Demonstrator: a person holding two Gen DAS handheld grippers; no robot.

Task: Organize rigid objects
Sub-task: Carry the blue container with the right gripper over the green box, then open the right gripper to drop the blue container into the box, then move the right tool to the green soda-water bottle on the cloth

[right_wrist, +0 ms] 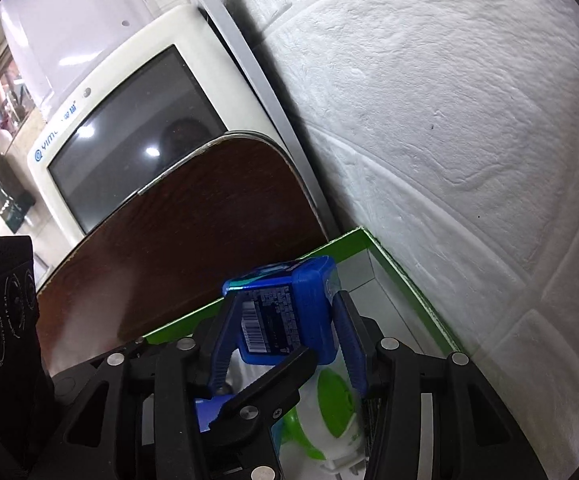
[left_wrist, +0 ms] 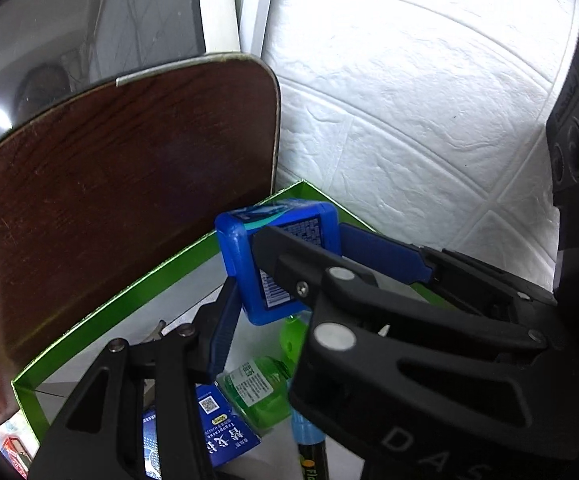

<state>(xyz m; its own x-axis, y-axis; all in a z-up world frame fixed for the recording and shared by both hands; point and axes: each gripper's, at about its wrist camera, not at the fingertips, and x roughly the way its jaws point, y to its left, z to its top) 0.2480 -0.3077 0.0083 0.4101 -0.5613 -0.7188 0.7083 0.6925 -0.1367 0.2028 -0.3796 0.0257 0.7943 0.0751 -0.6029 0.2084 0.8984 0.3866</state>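
Clamping blue box (right_wrist: 309, 300) between both blue pads of right gripper (right_wrist: 285, 324), dead centre of right wrist view. Pads pressed on opposite sides of box, jaws narrowed to box width. Barcode label facing the camera, box tilted, lid end towards upper right of frame.

Left gripper (left_wrist: 257, 280) also at the box, jaws apart. Left blue pad (left_wrist: 221, 332) at lower left corner of box, black right finger lying across the labelled face. Cannot tell if actually squeezing or just resting against it. Same black finger seen in right wrist view, crossing under lower edge of box from bottom centre.

Box position: mid-frame in both views, held over far corner of green-rimmed tray (left_wrist: 129, 298), above the items lying inside.

Tray contents, lower part of left wrist view: green bottle (left_wrist: 257, 392) lying down, blue carton (left_wrist: 225, 432) with QR code bottom centre, marker (left_wrist: 309, 452) at bottom edge, all partly hidden by gripper bodies. White-and-green round item (right_wrist: 331, 400) under the box in right wrist view, identity unclear.

Dark wood tabletop (left_wrist: 109, 200) filling left of frame beside tray. Cream CRT monitor (right_wrist: 129, 140) upper left, screen off. White embossed wall panel (left_wrist: 409, 120) filling right half, tray edge up against it.
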